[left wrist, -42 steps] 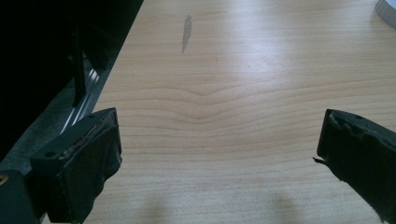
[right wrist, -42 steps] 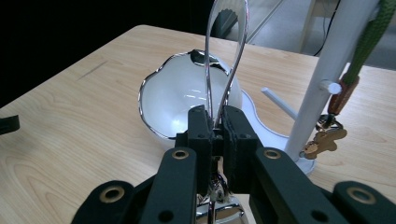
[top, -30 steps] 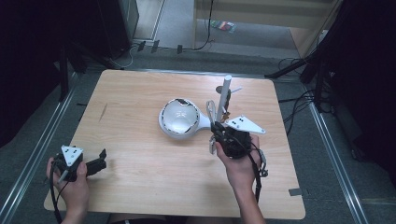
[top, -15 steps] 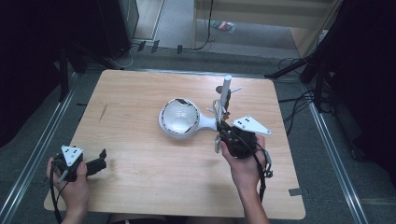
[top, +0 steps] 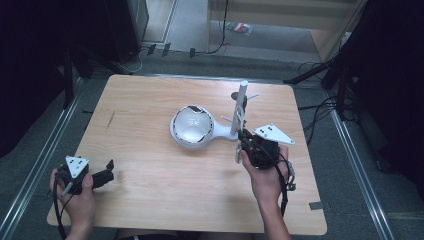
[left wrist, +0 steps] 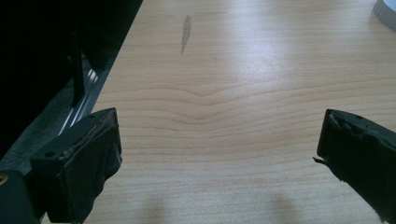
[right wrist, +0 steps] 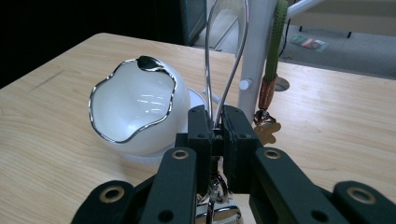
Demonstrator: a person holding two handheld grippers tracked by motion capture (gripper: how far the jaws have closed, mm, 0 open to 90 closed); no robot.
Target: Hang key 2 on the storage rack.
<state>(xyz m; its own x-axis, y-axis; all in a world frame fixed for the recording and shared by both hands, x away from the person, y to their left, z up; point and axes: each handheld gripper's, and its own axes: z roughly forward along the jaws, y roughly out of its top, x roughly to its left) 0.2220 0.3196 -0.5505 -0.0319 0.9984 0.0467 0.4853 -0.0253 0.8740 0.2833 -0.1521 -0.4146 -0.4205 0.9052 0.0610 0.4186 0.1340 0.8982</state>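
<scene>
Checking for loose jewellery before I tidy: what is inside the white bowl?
The white bowl looks empty: its glossy inside shows just reflections. The near wall hides the very bottom, so a small piece could lie there. The right tongs grip a silver loop beside it.

The left gripper lies low in the person's left hand, its jaws level and wide apart with nothing between them; the right gripper, held forward by the right hand on an outstretched forearm, has its jaws pressed together, pinching a thin wire loop that rises above the fingertips.
</scene>
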